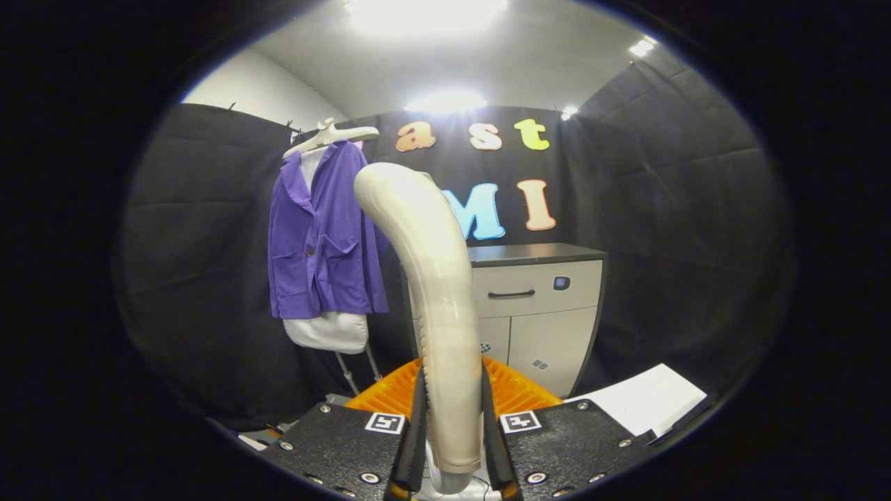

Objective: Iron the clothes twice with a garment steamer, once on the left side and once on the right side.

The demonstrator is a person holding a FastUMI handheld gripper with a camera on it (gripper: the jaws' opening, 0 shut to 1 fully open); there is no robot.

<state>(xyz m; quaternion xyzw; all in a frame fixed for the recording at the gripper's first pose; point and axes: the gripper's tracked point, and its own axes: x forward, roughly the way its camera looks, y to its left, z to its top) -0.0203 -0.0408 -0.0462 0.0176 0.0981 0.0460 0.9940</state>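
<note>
I have the gripper [451, 445] clamped on the garment steamer [431, 292], both fingers pressing the sides of its pale handle at the bottom centre of the frame, and the handle rises and curves over toward the upper left. The purple jacket [321, 236] hangs on a pale hanger [333, 136] at upper left, well beyond the fingers. A grey cabinet [539, 306] stands right of centre behind the steamer.

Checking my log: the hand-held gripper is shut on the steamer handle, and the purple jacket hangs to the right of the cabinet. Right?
Not quite. The gripper view shows the purple jacket hanging left of the cabinet. The hand-held gripper is indeed shut on the steamer handle.
</note>
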